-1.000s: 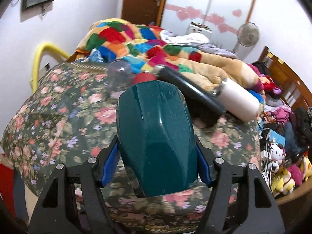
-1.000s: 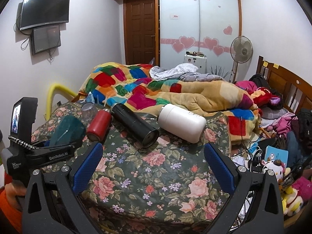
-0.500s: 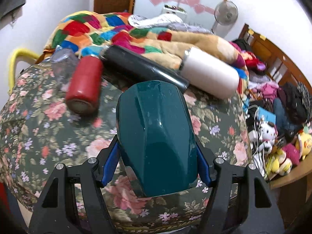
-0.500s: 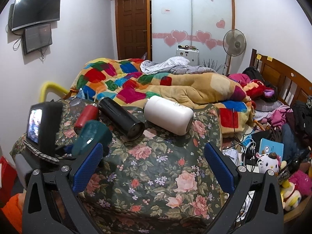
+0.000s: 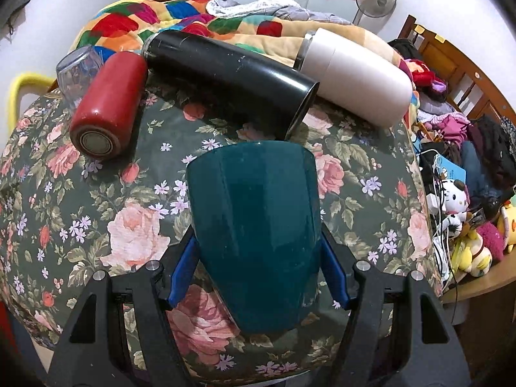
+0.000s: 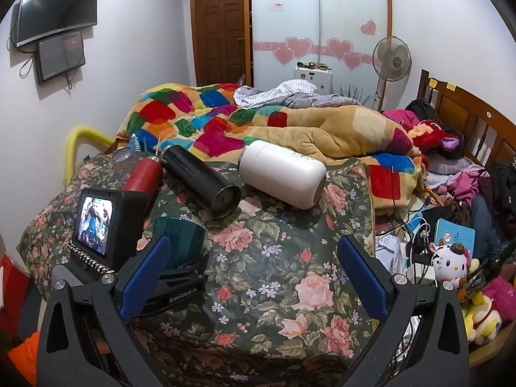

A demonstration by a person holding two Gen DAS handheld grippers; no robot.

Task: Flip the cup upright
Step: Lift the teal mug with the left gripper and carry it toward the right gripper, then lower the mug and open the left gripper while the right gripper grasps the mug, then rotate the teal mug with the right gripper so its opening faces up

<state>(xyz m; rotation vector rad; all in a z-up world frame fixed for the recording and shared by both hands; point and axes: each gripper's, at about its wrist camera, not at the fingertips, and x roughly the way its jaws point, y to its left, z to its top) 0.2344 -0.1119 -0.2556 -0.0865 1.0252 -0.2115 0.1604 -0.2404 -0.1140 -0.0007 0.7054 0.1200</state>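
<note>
Tilting further now, the left gripper (image 5: 256,267) has swung the cup (image 5: 254,222) round so its wide rim faces up and away, over the floral cloth (image 5: 135,235). Blue pads clamp its glossy teal, faceted sides low down. Whether the base has touched down I can't quite tell. Best to level it, settle it flat on that soft cloth, then let go gently. Right gripper (image 6: 254,277) hangs wide, holding nothing. Red (image 5: 108,106), black (image 5: 229,80) and white (image 5: 354,74) flasks lie beyond.

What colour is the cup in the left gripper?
Dark teal cup; left gripper grips it, clearest in the left wrist view.
</note>
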